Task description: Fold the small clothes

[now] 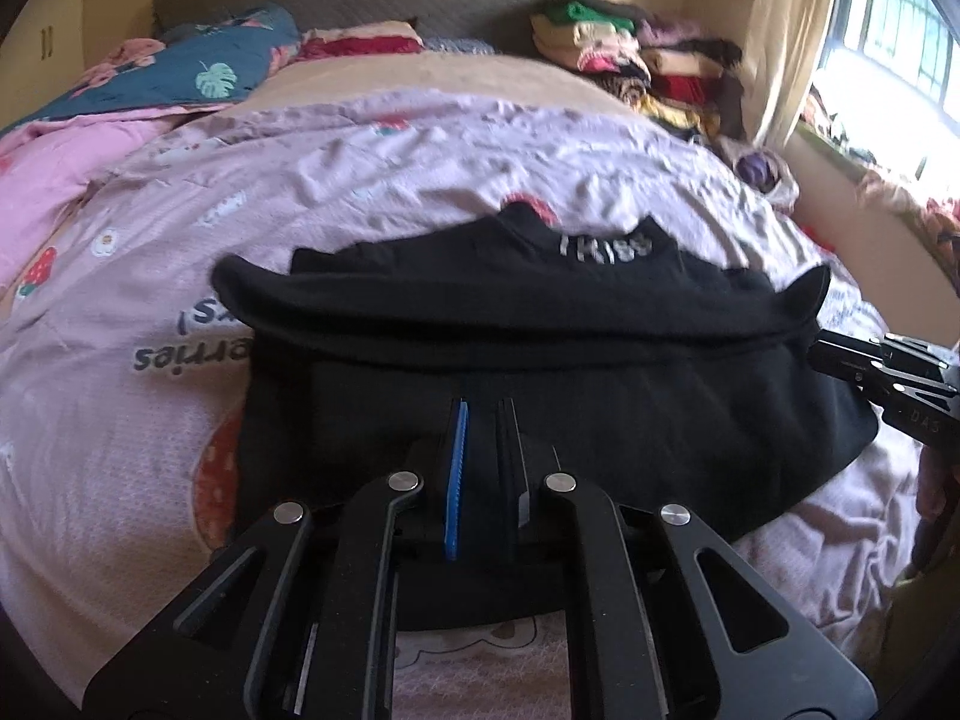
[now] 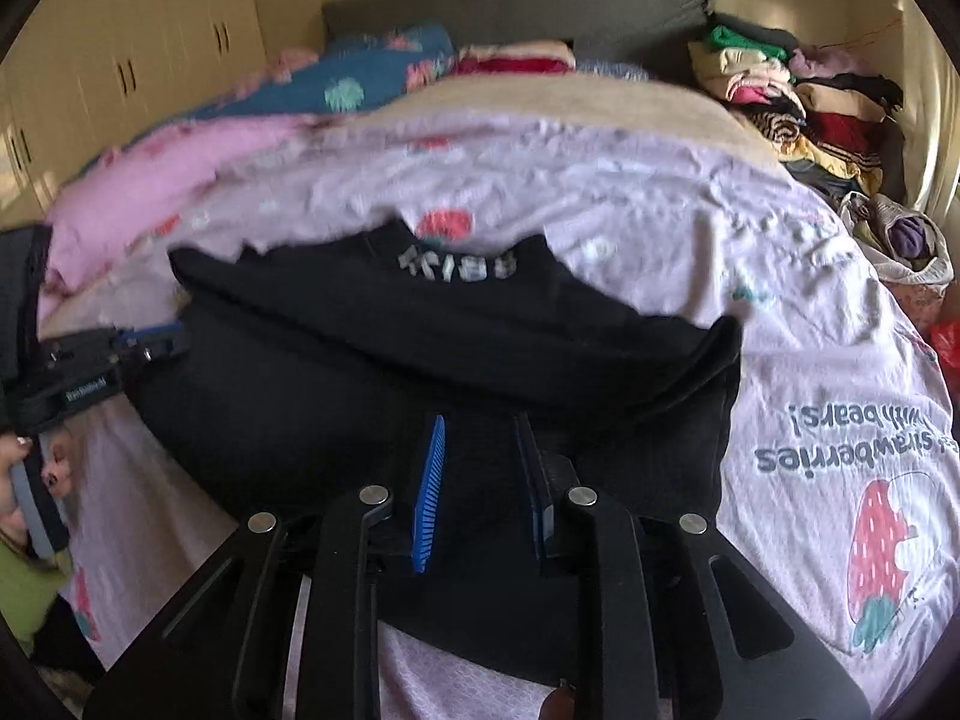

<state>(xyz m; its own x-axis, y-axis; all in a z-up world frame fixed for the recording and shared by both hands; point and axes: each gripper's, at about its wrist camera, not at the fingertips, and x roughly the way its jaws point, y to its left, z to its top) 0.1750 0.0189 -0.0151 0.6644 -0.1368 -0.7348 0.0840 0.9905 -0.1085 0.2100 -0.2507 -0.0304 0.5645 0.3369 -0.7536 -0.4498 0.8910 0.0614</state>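
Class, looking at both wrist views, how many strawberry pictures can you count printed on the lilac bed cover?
3 clearly: one strawberry at the right edge beside the lettering, one just beyond the black garment, one at the left. More may lie hidden under the garment.

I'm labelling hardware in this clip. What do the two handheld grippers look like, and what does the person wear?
Both the left gripper and the right gripper are matte black, with slotted linkage bars pinned by round silver rivets and ribbed blue pads lining the fingers. White lettering marks the side of each body. At the right view's left edge a green sleeve shows, and dark polish on the nails.
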